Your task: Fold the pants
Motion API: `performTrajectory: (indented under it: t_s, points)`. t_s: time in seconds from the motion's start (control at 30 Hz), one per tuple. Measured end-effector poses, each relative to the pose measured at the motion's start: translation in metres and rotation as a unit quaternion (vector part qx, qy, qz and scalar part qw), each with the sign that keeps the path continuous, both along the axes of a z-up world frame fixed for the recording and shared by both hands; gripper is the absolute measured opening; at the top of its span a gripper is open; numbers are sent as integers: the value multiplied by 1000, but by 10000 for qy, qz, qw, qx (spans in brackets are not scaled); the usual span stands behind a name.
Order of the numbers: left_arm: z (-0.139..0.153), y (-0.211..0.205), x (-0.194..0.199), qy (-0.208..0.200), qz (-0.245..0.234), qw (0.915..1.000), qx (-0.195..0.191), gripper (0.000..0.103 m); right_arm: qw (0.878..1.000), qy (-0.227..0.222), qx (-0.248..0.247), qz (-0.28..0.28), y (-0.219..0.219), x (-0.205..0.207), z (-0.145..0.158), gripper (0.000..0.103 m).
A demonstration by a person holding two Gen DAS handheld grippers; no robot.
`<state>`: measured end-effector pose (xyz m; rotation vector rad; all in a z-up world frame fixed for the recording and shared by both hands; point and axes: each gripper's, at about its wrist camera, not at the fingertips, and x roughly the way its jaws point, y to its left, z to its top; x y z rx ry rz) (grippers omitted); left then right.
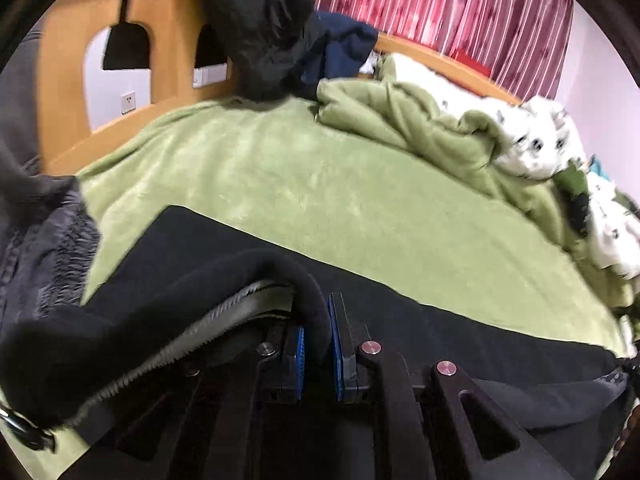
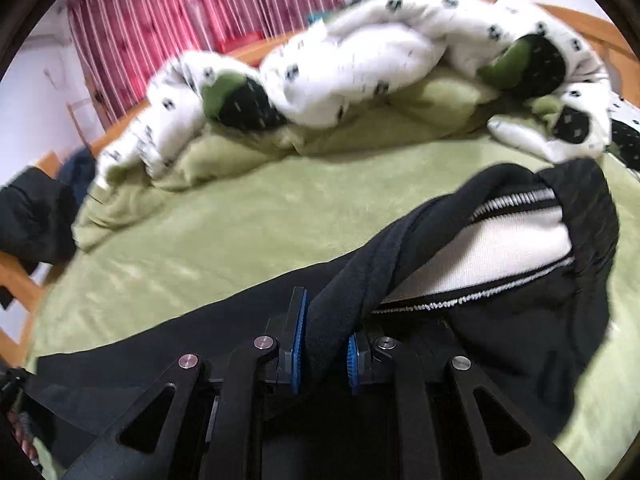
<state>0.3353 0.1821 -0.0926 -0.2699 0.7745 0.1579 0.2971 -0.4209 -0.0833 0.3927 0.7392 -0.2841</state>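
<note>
Black pants (image 1: 200, 248) lie across a green blanket (image 1: 280, 168) on a bed. My left gripper (image 1: 318, 344) is shut on a thick fold of the black pants edge, lifted off the blanket, with a grey-white lining (image 1: 224, 312) showing to its left. In the right wrist view, my right gripper (image 2: 324, 344) is shut on the black pants (image 2: 520, 320) near the waistband, whose white lining (image 2: 500, 248) shows to the right. The cloth hangs raised between the blue pads (image 2: 298, 344).
A bunched white spotted duvet (image 2: 360, 52) and green blanket folds (image 1: 420, 120) lie at the far side. Dark clothes (image 1: 260, 28) hang on the wooden headboard (image 1: 160, 8). A grey garment (image 1: 36, 248) lies at the left. Red curtains (image 2: 160, 20) hang behind.
</note>
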Motion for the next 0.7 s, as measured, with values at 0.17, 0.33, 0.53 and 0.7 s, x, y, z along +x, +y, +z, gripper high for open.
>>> performTrajectory:
  t_s: [0.17, 0.33, 0.53, 0.7]
  points:
    - [-7, -4, 8, -93, -204, 9993, -308, 64, 9992, 110, 311, -247, -9, 18, -23, 36]
    - [14, 6, -33, -331, -145, 9962, -793, 74, 9996, -217, 110, 165, 9, -37, 3, 59]
    - [-6, 23, -112, 170, -241, 9941, -1046, 74, 9991, -91, -150, 376, 11, -132, 6, 66]
    - [-46, 38, -175, 316, -193, 9806, -1927, 74, 9994, 193, 247, 147, -8, -187, -26, 66]
